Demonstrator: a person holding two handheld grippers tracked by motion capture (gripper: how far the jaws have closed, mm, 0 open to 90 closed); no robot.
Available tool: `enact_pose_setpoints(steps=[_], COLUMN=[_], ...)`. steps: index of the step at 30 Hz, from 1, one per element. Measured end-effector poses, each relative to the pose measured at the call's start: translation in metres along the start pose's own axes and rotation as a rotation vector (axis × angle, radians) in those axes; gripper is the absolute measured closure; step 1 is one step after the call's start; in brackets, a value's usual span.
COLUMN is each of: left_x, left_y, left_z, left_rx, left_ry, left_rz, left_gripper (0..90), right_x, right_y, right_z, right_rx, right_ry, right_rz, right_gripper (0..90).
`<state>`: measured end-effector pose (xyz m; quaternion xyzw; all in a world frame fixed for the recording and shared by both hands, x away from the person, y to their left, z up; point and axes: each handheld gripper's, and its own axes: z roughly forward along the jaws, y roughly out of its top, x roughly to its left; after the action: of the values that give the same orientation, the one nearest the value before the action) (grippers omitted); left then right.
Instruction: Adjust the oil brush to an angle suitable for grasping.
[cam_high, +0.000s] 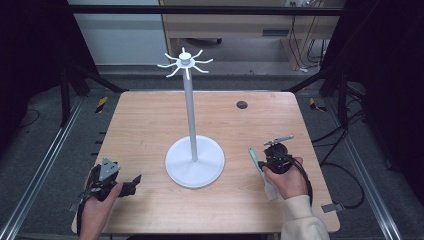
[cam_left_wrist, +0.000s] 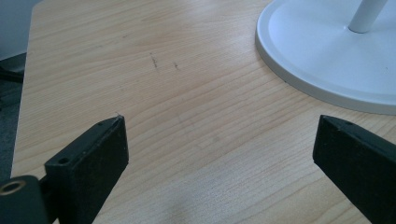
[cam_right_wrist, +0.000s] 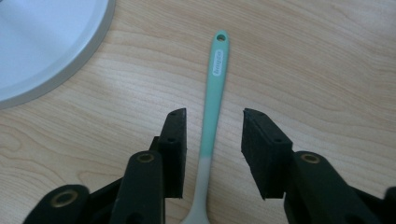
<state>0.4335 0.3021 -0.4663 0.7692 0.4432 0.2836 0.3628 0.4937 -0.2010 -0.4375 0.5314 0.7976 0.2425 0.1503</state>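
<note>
A teal-handled spoon (cam_high: 256, 160) with a pale head lies flat on the wooden table (cam_high: 150, 125), right of the white hook stand (cam_high: 194, 162). My right gripper (cam_high: 266, 162) hovers over it. In the right gripper view the right gripper (cam_right_wrist: 214, 114) stands open, its jaws on either side of the spoon handle (cam_right_wrist: 217, 70) with a gap on both sides. The handle's hole end points away from me. My left gripper (cam_high: 131, 182) rests at the front left of the table. It is the left gripper (cam_left_wrist: 222, 123) with jaws wide open over bare wood.
The stand's round base (cam_left_wrist: 327, 51) is close to the left gripper's right jaw, and the base (cam_right_wrist: 46, 37) is also near the spoon. A tall pole (cam_high: 189, 110) carries a ring of hooks (cam_high: 185, 62). A dark grommet (cam_high: 242, 105) is at the far right of the table.
</note>
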Motion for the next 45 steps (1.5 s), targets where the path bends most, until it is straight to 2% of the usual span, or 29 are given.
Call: enact_pose_setpoints(steps=[4,9,17,19,27,45], left_x=[0.0,-0.001,-0.002,-0.003,-0.003,-0.004], left_y=[0.0,0.0,0.0,0.001,0.0,0.001], left_z=[0.001,0.002,0.003,0.003,0.003,0.005], left_rx=[-0.001,0.003,0.009,0.012,0.011,0.02], left_ry=[-0.001,-0.005,-0.01,-0.013,-0.012,-0.02], left_rz=[-0.001,0.004,0.011,0.014,0.015,0.023], left_gripper=[3.0,3.0,2.9,2.9,2.9,2.9], right_x=[-0.001,0.0,0.004,0.004,0.008,0.006], right_y=[0.0,0.0,-0.002,-0.002,-0.002,-0.003], right_z=[0.004,0.01,0.02,0.026,0.032,0.038], right_rx=[0.037,0.066,0.138,0.157,0.184,0.214], right_ry=[-0.01,-0.01,-0.017,-0.019,-0.021,-0.019], right_rz=[0.009,0.01,-0.006,-0.016,-0.025,-0.023], right_gripper=[52.6,51.9,56.9,60.7,68.4,76.2])
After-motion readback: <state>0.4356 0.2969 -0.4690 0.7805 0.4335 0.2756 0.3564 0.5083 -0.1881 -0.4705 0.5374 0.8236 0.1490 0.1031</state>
